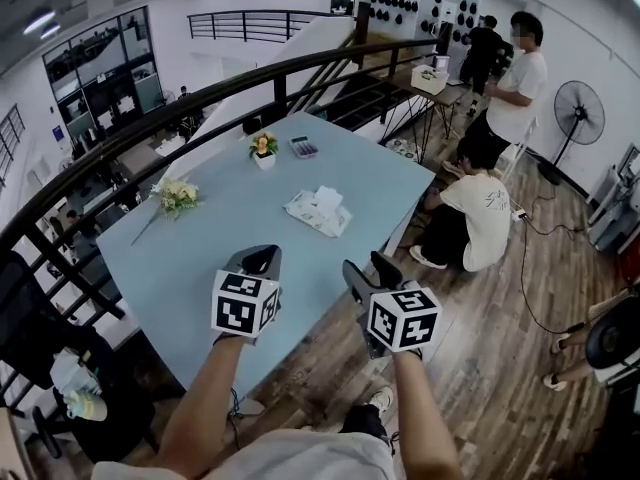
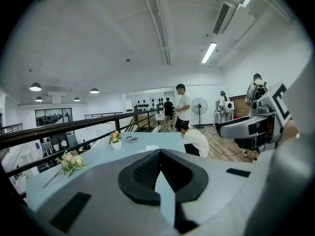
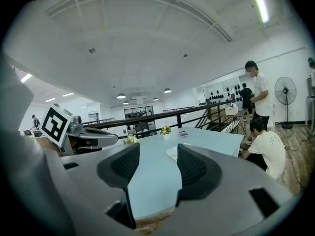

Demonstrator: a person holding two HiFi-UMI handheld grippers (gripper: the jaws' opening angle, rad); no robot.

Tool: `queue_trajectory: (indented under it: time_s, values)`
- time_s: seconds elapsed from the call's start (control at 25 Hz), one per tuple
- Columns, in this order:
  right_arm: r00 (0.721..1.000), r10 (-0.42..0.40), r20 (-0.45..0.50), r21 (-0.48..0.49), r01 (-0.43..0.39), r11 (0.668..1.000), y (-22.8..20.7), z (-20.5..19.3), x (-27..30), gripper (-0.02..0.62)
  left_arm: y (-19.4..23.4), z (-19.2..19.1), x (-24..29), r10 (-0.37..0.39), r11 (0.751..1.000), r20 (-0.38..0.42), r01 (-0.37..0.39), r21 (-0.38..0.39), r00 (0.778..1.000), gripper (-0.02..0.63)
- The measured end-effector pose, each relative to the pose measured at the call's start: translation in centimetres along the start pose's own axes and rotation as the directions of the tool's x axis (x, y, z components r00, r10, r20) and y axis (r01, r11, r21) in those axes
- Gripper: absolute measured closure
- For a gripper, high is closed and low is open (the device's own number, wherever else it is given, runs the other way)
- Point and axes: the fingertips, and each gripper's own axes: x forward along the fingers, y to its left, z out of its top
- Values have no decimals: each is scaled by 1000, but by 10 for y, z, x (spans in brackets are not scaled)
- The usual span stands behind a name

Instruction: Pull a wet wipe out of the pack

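Note:
The wet wipe pack (image 1: 320, 211) is a white, flat packet with a wipe sticking up from its top, lying in the middle of the pale blue table (image 1: 200, 258). Both grippers hover over the table's near edge, well short of the pack. My left gripper (image 1: 262, 259) is shut with its tips meeting and nothing between them; its own view shows the left gripper (image 2: 158, 154) aimed towards the pack (image 2: 146, 149). My right gripper (image 1: 368, 266) is open and empty. In its own view the right gripper (image 3: 158, 154) frames bare table and the pack (image 3: 172, 154) far ahead.
A small flower pot (image 1: 264, 149) and a calculator (image 1: 303, 147) stand at the table's far end, and a bouquet (image 1: 177, 197) lies at its left. A black railing (image 1: 150, 118) runs behind. One person crouches (image 1: 480, 213) by the right corner, another stands (image 1: 515, 78) near a fan (image 1: 578, 114).

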Motion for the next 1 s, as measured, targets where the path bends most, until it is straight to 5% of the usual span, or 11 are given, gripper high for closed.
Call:
queue_trajectory:
  time_s: [1.0]
  values:
    - [969,245,-44,-32,-246,969,-114,33,85,364,-5,29,96,248,967,-66,-251,-45,967,612]
